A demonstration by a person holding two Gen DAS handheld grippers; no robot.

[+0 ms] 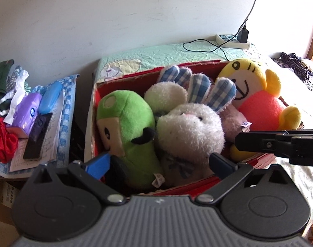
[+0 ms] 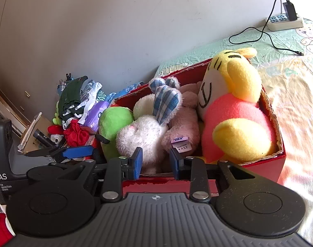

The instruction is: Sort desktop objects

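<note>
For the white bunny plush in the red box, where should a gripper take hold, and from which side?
Probably the bunny's blue checked ears, approached from above. They stand clear of the packed toys as flat, thin flaps that two fingers can close across. Its round head is wedged between the green plush and a pink plush, leaving little room beside it in the red box.

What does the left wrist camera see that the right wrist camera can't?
Only the left wrist view shows the blue case, the dark phone on papers, and a dark bundle of cords far right.

Only the right wrist view shows the KASE label on the pink plush, and the grey device at left.

Both show the red box, green plush, white bunny, yellow plush, power strip and purple tissue pack.
</note>
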